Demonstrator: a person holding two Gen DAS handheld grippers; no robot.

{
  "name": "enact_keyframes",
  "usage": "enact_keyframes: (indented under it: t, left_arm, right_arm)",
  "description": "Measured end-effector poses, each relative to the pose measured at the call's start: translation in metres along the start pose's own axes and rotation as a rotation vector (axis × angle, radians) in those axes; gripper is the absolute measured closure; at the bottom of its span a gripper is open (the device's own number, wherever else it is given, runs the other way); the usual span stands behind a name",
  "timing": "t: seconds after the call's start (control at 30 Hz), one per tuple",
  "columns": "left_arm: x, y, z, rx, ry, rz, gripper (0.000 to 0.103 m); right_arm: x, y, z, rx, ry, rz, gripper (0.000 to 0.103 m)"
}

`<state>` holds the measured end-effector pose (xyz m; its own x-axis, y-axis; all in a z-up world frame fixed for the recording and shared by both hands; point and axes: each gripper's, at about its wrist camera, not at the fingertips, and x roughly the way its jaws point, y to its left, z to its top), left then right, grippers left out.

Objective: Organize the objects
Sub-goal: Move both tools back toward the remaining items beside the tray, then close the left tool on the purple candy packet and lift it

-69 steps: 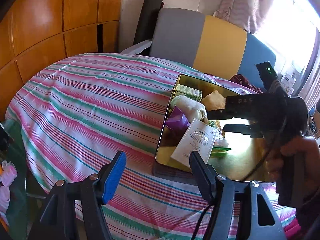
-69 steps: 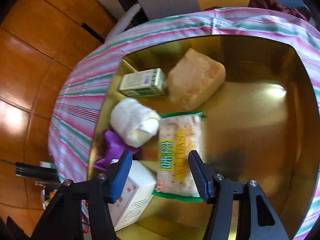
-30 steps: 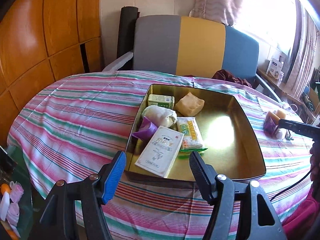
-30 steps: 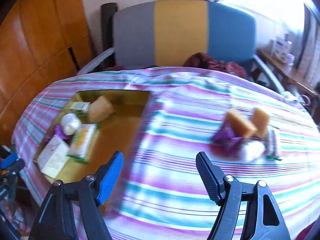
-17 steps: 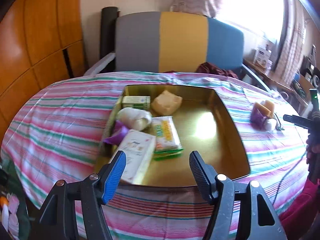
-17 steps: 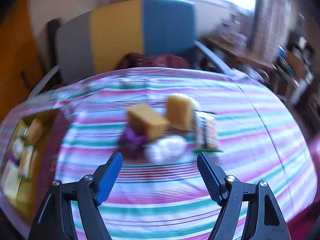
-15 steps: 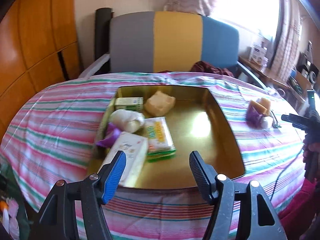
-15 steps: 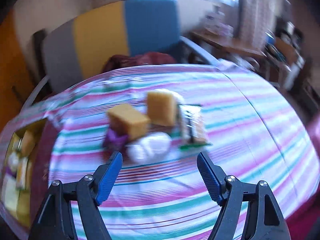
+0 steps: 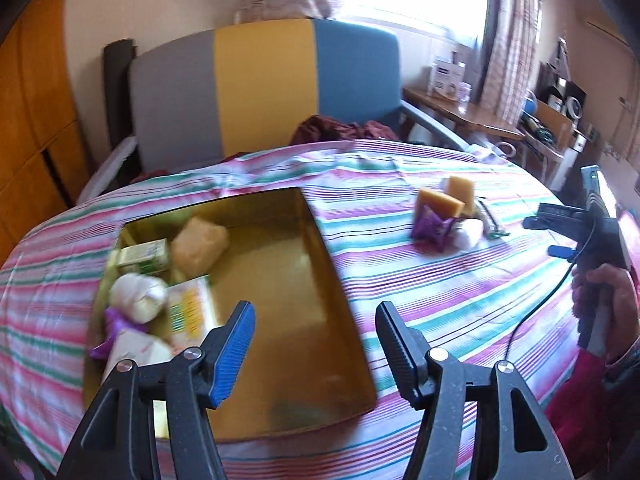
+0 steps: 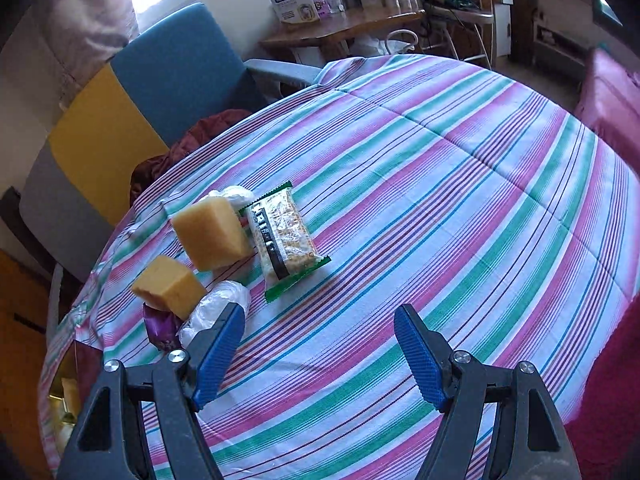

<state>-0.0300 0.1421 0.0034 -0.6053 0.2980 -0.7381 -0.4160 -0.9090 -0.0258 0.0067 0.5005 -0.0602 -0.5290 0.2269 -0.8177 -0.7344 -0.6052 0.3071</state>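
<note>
A gold tray (image 9: 332, 276) lies on the striped tablecloth and holds a green box (image 9: 144, 255), a yellow sponge (image 9: 199, 245), a white roll (image 9: 138, 292), a snack pack (image 9: 191, 312), a purple wrapper and a white box. My left gripper (image 9: 314, 338) is open and empty above the tray's near part. A loose pile lies to the right: two yellow sponges (image 10: 210, 233) (image 10: 170, 286), a green-edged snack pack (image 10: 282, 240), a white plastic bundle (image 10: 218, 308) and a purple wrapper (image 10: 160, 330). My right gripper (image 10: 320, 350) is open and empty, just short of the pile.
A grey, yellow and blue chair (image 9: 264, 88) stands behind the table with a dark red cloth (image 9: 344, 130) on its seat. A wooden side table (image 10: 340, 26) with boxes stands by the window. The round table's edge (image 10: 600, 280) drops off to the right.
Both views have swung right. My right gripper has left the tray and come closer to the loose pile. My left gripper has shifted right over the tray. Both stay open.
</note>
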Motion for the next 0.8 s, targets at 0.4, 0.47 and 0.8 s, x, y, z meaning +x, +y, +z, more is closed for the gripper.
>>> enact_keyframes:
  t: [0.4,0.47,0.8]
  left_arm:
    - [0.076,-0.062,0.041,-0.043,0.157,-0.218,0.04]
    - [0.099,-0.067,0.048,-0.108,0.212,-0.265,0.044]
    - [0.187,-0.076,0.067,-0.469,0.315,-0.414,0.048]
  right_arm:
    - [0.009,-0.003,-0.002,0.056,0.063,0.093,0.025]
    - [0.01,-0.002,-0.002,0.057,0.07,0.103,0.025]
    - [0.02,0.007,-0.006,0.024,0.119,0.155,0.025]
